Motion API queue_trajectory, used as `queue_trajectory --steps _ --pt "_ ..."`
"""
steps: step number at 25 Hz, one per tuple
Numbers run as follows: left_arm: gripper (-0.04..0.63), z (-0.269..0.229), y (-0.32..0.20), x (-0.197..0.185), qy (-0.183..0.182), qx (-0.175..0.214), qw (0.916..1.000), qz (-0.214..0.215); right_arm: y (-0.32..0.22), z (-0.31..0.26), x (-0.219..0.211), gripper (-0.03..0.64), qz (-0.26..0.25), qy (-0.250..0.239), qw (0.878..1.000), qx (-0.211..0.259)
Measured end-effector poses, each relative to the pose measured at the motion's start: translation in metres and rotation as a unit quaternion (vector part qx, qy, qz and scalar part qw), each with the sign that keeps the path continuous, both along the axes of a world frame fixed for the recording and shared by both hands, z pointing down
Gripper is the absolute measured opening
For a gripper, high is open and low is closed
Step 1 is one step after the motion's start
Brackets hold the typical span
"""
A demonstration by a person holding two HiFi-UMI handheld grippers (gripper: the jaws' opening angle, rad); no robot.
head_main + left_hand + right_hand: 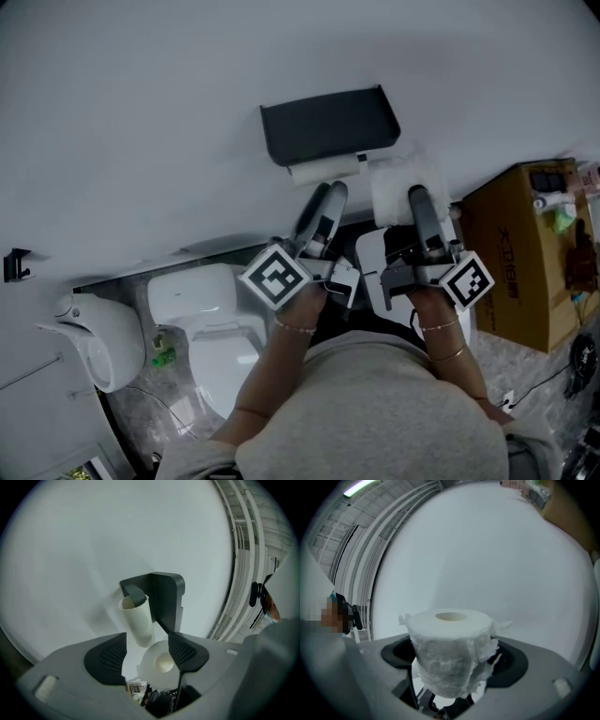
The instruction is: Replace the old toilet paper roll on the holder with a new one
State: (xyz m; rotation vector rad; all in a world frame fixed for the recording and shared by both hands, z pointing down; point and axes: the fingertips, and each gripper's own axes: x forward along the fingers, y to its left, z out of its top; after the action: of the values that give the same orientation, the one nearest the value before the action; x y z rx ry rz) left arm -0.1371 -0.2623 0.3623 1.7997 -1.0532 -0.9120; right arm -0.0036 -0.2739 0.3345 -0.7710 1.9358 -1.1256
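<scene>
The nearest risk lay with the old tube (137, 620). It hung tilted on the arm of the holder (166, 599), bare of paper, with its lower end just reaching in between the jaws of the left gripper (147, 645). Those jaws stood wide, and neither pad pressed on it. A squeeze that came off-centre or too hard would likely crush the thin cardboard or wedge it on the arm. A pull off the arm's line could snag it at the tip, and a weak pinch could let it fall. The right gripper (419, 202) was clamped on the new roll (450, 634), whose outer sheets hung loose and ragged. They could tear or unwind if they brushed the holder, which in the head view sat just beside the roll, up and to its left. With both tools crowded at the holder, one could also knock the other. Both hands reached forward toward the wall (187, 94), side by side, with the grippers near level and tipped slightly up. The left gripper sat under the holder at the tube, and the right sat off the holder's right end.
</scene>
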Motion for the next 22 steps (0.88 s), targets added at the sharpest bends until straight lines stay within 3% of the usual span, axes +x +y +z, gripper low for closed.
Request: queue_trajectory --steps 6,11,22 --pt "0.265 0.002 -0.015 -0.006 0.011 0.0 0.9999 0.01 -0.009 0.003 0.003 0.44 0.026 -0.007 1.0 -0.001" --pt "0.265 0.006 -0.025 -0.011 -0.013 -0.005 0.9998 0.017 -0.011 0.003 0.0 0.44 0.044 -0.014 0.999 -0.002" --pt "0.251 0.012 -0.038 -0.009 -0.022 0.0 0.999 0.04 -0.006 0.014 0.013 0.44 0.091 -0.02 0.996 -0.006"
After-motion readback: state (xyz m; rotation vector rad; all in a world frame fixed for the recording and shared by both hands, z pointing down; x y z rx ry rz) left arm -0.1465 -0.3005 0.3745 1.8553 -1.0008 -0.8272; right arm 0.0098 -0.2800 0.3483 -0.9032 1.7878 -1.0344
